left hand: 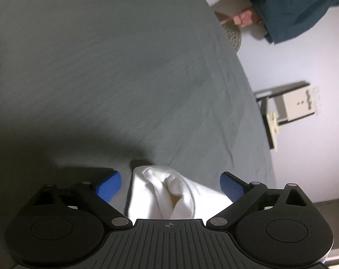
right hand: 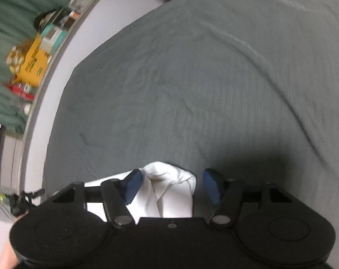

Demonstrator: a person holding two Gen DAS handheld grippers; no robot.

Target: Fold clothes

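Observation:
A white garment (left hand: 169,192) lies bunched on the grey bedsheet (left hand: 102,78). In the left wrist view its folds rise between the blue pads (left hand: 108,186) of my left gripper (left hand: 169,186), whose jaws stand wide with a gap on both sides of the cloth. In the right wrist view another bunched part of the white garment (right hand: 169,186) sits between the fingers of my right gripper (right hand: 172,186). The left blue pad (right hand: 133,186) there touches the cloth, while the right one stands a little clear of it. The rest of the garment is hidden under the gripper bodies.
The grey bedsheet (right hand: 191,78) stretches far ahead of both grippers. A teal garment (left hand: 292,11) hangs on the pale wall, with a small shelf box (left hand: 295,105) below it. A cluttered ledge with a yellow box (right hand: 32,62) runs along the bed's left edge.

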